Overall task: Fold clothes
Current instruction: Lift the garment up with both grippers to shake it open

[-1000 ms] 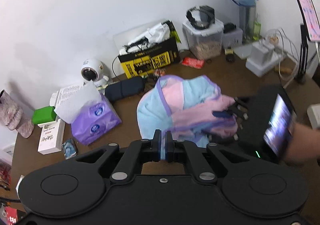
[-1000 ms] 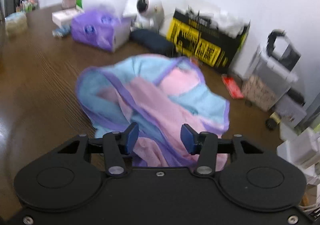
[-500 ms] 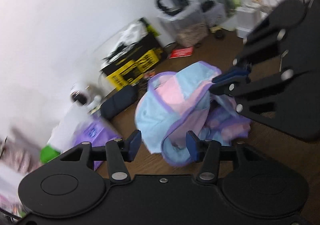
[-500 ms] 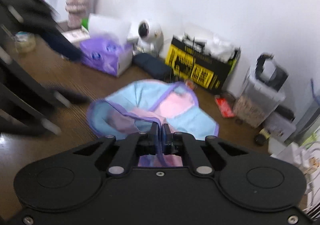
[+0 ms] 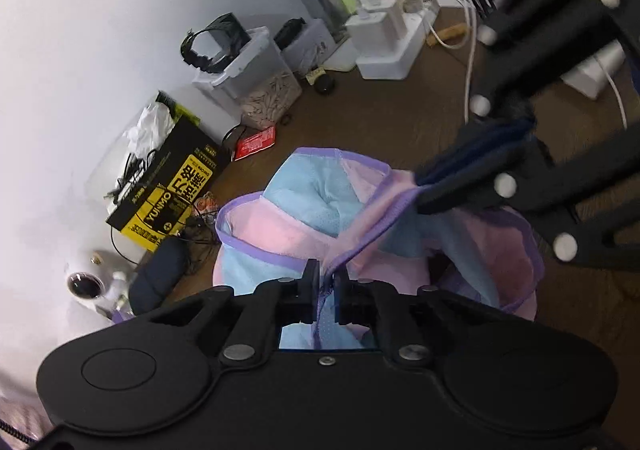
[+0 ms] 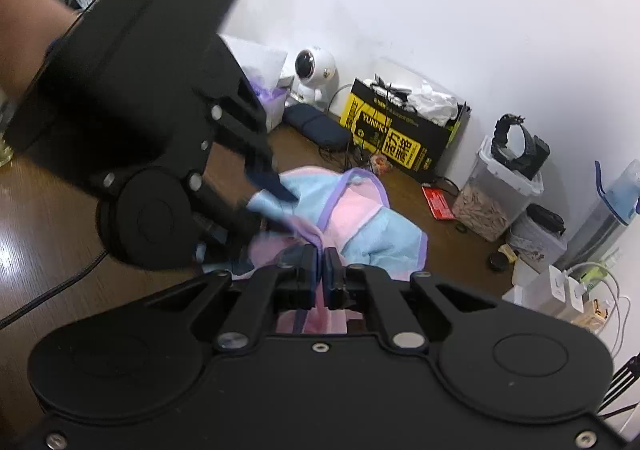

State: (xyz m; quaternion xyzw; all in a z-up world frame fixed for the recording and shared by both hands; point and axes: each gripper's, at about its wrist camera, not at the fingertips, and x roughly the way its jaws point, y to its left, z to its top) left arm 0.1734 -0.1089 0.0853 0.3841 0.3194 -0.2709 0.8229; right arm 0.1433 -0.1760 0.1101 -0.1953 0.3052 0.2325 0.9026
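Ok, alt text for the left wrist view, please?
The left gripper is shut on the purple-trimmed edge of a pink and blue garment heaped on a cluttered brown table. At right, the right gripper pinches the same edge.

A yellow-and-black box stands against the wall on the brown desk, beside a white camera, a clear lidded bin and a red packet.

The left gripper points steeply downward, its 2 jaws pinched tight on a thin fold of fabric. The right gripper is likewise clamped on cloth. They sit close together, and a bare forearm carries the left one.
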